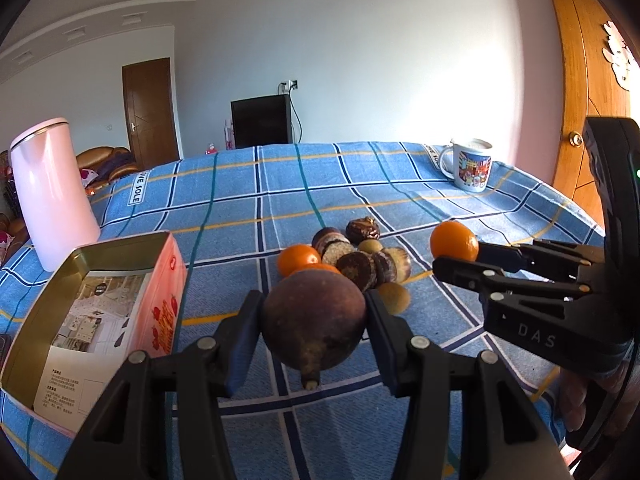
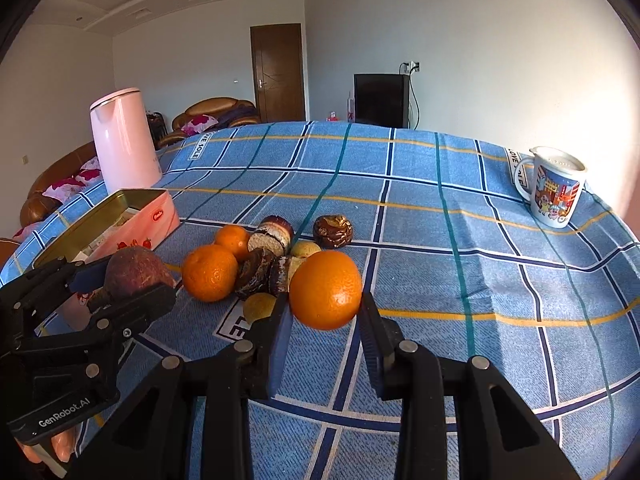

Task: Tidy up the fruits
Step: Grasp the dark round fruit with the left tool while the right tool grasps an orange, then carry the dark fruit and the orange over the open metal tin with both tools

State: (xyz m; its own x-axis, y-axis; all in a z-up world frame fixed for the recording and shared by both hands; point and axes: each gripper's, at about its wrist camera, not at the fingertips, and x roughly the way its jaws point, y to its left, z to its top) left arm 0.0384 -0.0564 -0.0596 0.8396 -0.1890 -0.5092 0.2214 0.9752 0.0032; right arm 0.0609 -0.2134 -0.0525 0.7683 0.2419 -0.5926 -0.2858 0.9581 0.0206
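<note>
The left tool [image 1: 314, 320] clamped a round, matte, dark purple mangosteen [image 1: 314, 320] above the desk [image 1: 400, 184], which carried a blue checked cloth. The right tool [image 2: 325, 312] clamped a dimpled, glossy orange [image 2: 325, 290]. The remaining fruits [image 2: 260, 256] lay piled mid-desk: two oranges, dark wrinkled pieces, small yellow-green ones. Left of the pile, an open rectangular metal tin [image 1: 60, 280] contained a printed leaflet [image 1: 80, 340].

A blue plaid-covered table [image 2: 440, 220] carries a fruit pile [image 2: 264, 256], open tin [image 2: 132, 220], pink kettle [image 2: 124, 140] and mug [image 2: 556, 188].
</note>
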